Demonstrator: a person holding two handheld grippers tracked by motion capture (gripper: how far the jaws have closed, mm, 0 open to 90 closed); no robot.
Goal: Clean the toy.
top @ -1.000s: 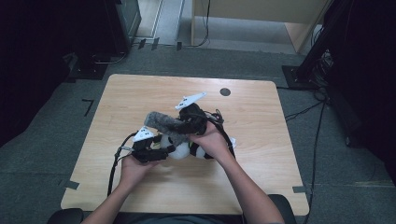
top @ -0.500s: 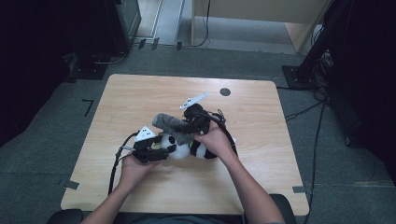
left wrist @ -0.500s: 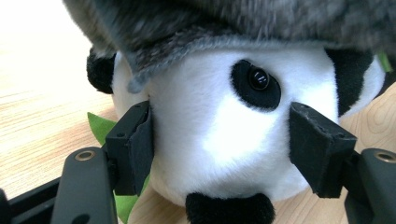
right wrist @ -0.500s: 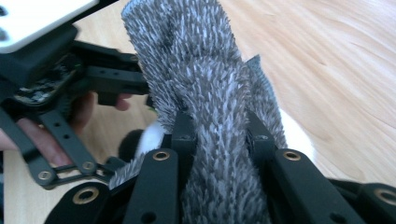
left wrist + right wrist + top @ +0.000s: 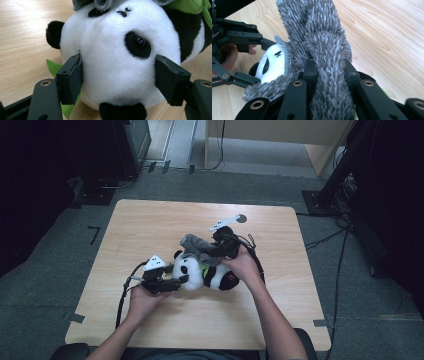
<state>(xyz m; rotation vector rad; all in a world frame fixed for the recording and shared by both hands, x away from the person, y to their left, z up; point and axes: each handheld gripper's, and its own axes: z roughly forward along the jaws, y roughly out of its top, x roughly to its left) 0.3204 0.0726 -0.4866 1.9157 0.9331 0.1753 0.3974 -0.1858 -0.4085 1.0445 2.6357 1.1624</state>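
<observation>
Panda plush (image 5: 205, 272) lies on its side near the middle of the tabletop (image 5: 150, 225), its white head toward the person's left. Left tongs (image 5: 117, 75) clasp that head, one pad pressed into each cheek, a black ear beside one jaw and a green felt leaf (image 5: 53, 67) beneath. Right tongs (image 5: 329, 72) pinch a grey shaggy fabric piece (image 5: 322, 42) that drapes over the top of the panda's head; their jaws sit narrow with the fur squeezed between them. In the high view the right hand (image 5: 242, 265) rests just behind the panda's body.
</observation>
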